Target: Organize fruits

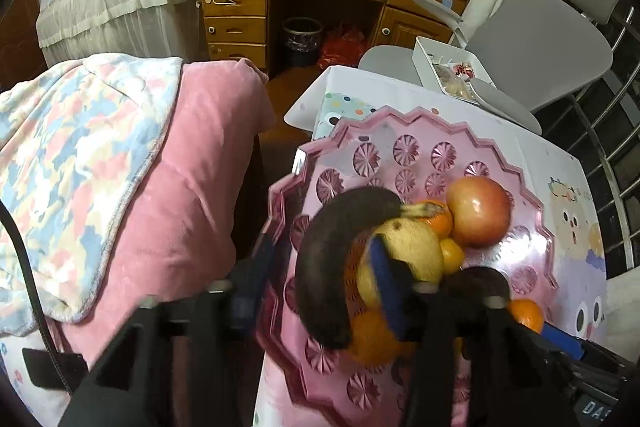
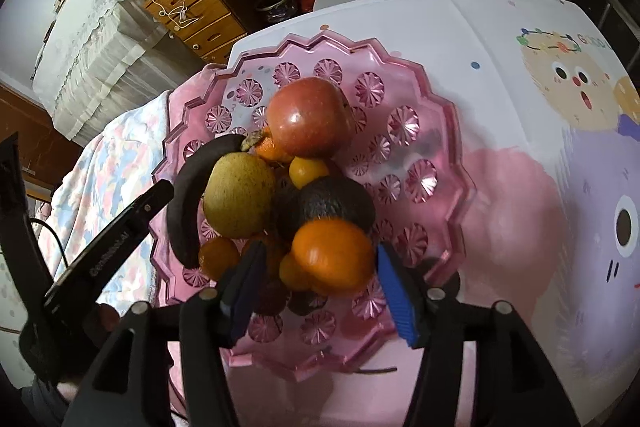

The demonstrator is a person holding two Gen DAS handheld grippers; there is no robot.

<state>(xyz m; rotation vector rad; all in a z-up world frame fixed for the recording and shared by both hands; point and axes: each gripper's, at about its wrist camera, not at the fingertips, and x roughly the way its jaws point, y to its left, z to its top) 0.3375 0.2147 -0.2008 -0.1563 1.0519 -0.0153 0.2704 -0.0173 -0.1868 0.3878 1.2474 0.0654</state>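
right gripper [image 2: 320,291]: seen at the bottom of the right view; its fingers [image 2: 396,303] are held apart, and an orange [image 2: 332,253] sits between them, with no pad clearly pressing on it.
left gripper [image 1: 320,291]: seen at the bottom of the left view; its fingers [image 1: 386,291] are spread on either side of the banana [image 1: 332,267], and no firm clamp can be made out.
orange: round, bright and firm-skinned; judged fairly light and stiff. It is best taken across its widest part, and a gentle squeeze should be enough.
banana: almost black, curved, lying along the left edge of the pile. It is judged very ripe, so soft and easily bruised or split; it should be taken at mid-length with light pressure.
pear [image 2: 238,197]: yellow-green and speckled, at the centre left of the pile, touching the banana. It is judged firm, heavier, and likely to roll.
avocado [image 2: 332,199]: dark and pebbled, just above the orange. Its skin is judged to give good grip.
apple [image 2: 306,117]: red and glossy, at the far side of the pile. It is judged the heaviest and most slippery; a hold across its middle is advised.
bowl [image 2: 432,155]: pink, clear, with a scalloped rim, standing on the worktop [image 2: 500,27] at mid frame. All the fruit is heaped in it.
risk: the pile may shift when one piece is lifted out.
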